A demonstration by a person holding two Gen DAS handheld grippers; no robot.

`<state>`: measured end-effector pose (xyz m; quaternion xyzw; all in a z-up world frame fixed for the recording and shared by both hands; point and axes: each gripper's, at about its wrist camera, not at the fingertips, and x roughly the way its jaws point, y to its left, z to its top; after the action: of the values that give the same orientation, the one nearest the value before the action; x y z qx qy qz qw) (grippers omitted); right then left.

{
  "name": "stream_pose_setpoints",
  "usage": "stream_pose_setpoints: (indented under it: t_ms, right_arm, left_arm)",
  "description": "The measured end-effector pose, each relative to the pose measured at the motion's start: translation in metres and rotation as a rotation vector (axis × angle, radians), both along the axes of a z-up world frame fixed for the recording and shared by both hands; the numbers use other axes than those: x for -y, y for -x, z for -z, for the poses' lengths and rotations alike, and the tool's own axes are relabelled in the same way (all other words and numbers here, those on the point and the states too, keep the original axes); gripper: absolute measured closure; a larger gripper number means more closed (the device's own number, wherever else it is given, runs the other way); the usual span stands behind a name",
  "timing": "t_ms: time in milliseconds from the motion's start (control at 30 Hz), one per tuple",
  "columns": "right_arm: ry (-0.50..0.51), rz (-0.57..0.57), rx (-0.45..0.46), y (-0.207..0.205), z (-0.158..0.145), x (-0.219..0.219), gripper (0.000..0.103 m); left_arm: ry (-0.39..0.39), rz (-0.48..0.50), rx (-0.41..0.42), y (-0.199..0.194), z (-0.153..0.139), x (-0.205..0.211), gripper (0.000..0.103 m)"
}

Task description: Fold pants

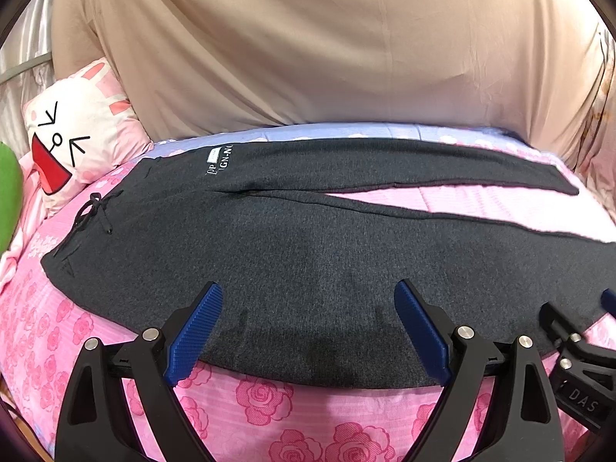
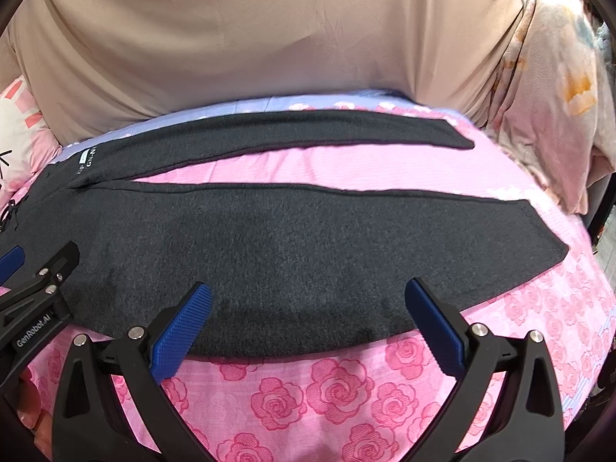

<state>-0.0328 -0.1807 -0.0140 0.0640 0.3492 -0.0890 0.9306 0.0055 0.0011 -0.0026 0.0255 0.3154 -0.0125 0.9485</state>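
A: Entry. Dark grey pants (image 1: pixel 292 254) lie flat on the bed, spread sideways across the pink rose-print sheet (image 1: pixel 269 415). Waistband to the left, both legs running to the right.

B: Legs together or apart?

A: Apart. They split in a narrow V, with pink sheet showing between them. The far leg (image 2: pixel 308 131) lies toward the back of the bed, the near leg (image 2: pixel 308 246) toward the front edge. White lettering (image 1: pixel 221 161) sits near the waistband, and a black drawstring bow (image 1: pixel 94 210) lies on the waist edge.

B: Claws?

A: Left claw (image 1: pixel 308 323) is released, its blue pads spread wide, poised over the near edge of the pants at the hip and thigh area. Whether the pads touch the cloth I cannot tell. Right claw (image 2: pixel 308 319) is likewise released, pads wide, over the near leg's front edge further toward the cuff. Nothing is held in either.

B: Are the two near each other?

A: Side by side; each shows at the edge of the other's view.

B: Surroundings?

A: A cartoon-face pillow (image 1: pixel 73 146) sits beyond the waistband at left. A tan drape (image 1: pixel 308 46) fills the background behind the bed. Pale printed fabric (image 2: pixel 558 88) hangs at far right.
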Motion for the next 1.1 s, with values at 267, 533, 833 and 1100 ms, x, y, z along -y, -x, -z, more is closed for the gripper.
stream_pose_setpoints:
  t_ms: [267,533,833,1100]
  right_arm:
    - [0.023,-0.066,0.094,-0.026,-0.036,0.100,0.005]
    - [-0.087,0.065,0.020,-0.129,-0.034,0.267,0.021]
    - [-0.097,0.080,-0.108,-0.259,-0.001,0.337,0.021]
    - [-0.056,0.061,-0.147,-0.303,0.019,0.341,0.017]
  left_arm:
    - [0.169,0.003,0.016,-0.015,-0.048,-0.074,0.014]
    - [-0.069,-0.247,0.093,-0.120,-0.092,-0.153,0.014]
    - [-0.014,-0.363,-0.072,-0.250,-0.062,-0.227,0.013]
    - [-0.034,-0.417,-0.149,-0.329,-0.031,-0.270,0.013]
